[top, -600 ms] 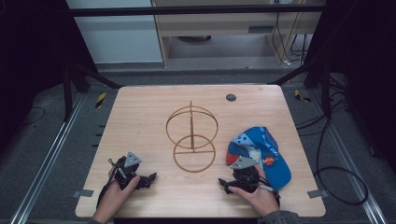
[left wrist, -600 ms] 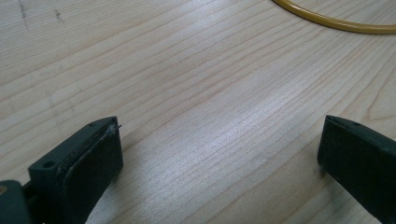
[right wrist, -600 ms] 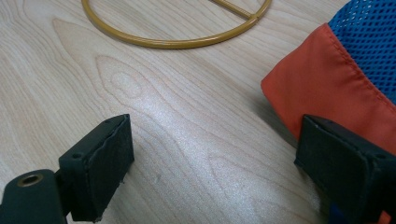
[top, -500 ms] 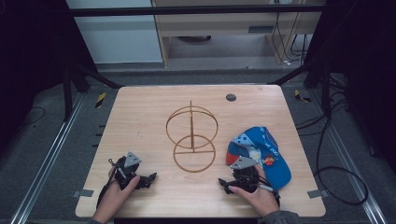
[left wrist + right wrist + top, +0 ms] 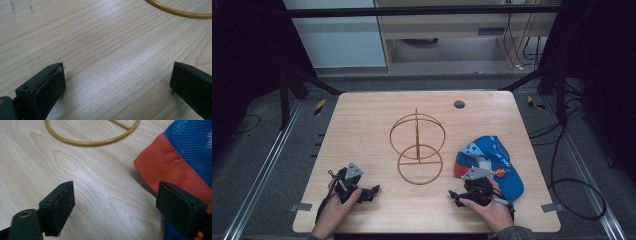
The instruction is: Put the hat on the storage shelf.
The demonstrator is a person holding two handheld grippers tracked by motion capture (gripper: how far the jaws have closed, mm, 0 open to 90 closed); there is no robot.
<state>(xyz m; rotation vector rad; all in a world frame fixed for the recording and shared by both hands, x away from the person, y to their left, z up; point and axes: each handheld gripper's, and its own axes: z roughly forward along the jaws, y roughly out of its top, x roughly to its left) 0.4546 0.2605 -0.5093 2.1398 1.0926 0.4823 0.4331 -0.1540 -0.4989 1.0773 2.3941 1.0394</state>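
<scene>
nothing looks started yet; the left gripper and the right gripper rest on the table, both with jaws wide apart and empty; the blue cap lies beside the right gripper; the wire stand stands bare in the middle.

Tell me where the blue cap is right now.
In the high view the blue cap lies on the table's right side, just right of the wire stand, beside the right gripper.

Open tabletop lies from nine to twelve o'clock; the wire stand occupies the centre, and the cap obstructs at four o'clock.
</scene>
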